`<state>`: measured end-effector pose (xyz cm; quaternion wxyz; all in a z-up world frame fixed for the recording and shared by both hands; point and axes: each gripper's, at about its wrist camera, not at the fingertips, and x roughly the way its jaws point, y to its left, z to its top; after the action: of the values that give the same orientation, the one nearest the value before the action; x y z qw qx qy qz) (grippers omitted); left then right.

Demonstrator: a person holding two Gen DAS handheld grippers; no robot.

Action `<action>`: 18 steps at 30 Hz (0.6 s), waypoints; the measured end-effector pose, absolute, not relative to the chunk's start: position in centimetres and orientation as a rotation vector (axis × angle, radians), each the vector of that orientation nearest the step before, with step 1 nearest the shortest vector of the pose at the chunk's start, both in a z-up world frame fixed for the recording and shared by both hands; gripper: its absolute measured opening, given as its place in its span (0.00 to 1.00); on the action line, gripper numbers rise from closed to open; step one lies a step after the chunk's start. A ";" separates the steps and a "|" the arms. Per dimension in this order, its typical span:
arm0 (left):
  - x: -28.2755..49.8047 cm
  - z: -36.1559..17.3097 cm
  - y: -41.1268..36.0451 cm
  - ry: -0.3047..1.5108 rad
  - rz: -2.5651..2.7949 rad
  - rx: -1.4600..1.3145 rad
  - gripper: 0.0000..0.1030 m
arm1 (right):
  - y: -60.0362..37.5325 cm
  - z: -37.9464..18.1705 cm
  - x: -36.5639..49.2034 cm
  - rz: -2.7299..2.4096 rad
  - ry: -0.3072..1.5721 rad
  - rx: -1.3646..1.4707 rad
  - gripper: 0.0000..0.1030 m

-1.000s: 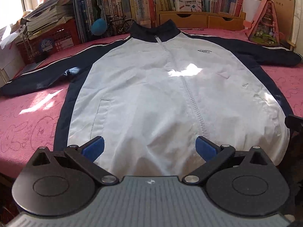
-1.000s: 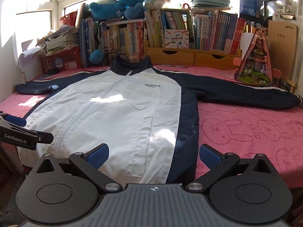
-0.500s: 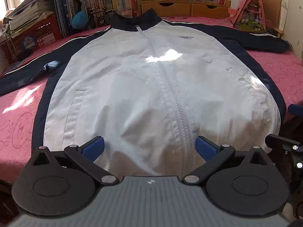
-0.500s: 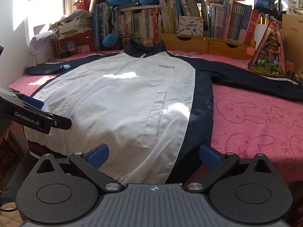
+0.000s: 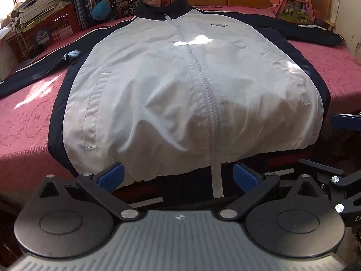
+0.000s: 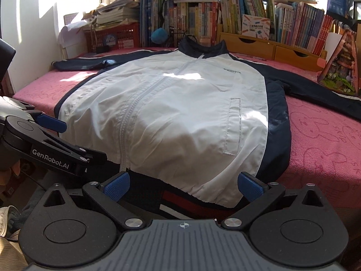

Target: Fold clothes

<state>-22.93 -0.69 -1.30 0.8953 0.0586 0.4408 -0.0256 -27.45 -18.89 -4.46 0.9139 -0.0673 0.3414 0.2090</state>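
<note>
Nearest, the left gripper (image 5: 178,176) and right gripper (image 6: 183,186) hang just off the near edge of the pink bedspread (image 6: 320,135), jaws spread wide, holding nothing. Between each pair of blue pads lies the jacket hem (image 5: 225,164), draped over that edge. The jacket (image 5: 180,85) lies face up, zipped, sleeves out left and right, collar (image 6: 203,46) far, toward the bookshelf (image 6: 225,15). Judged step: gripping the hem. Take both fabric layers, one gripper at each corner, level, before lifting toward the collar.

Books (image 6: 293,20) line the back, above wooden drawers (image 6: 270,47) and a red crate (image 6: 117,37).
</note>
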 end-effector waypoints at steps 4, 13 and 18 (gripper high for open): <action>-23.9 -0.8 -0.4 0.898 -0.042 0.115 1.00 | -19.1 -3.5 -28.2 0.421 0.675 -0.124 1.00; -24.5 -0.1 -0.6 0.868 -0.041 0.142 1.00 | -19.6 -2.9 -29.1 0.430 0.651 -0.092 1.00; -24.2 -0.5 -0.7 0.886 -0.052 0.131 1.00 | -19.5 -3.5 -28.8 0.424 0.666 -0.094 1.00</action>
<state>-24.20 -0.69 -0.55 0.9010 0.0635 0.4284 -0.0251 -28.77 -19.52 -3.48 0.9221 -0.0459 0.3241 0.2062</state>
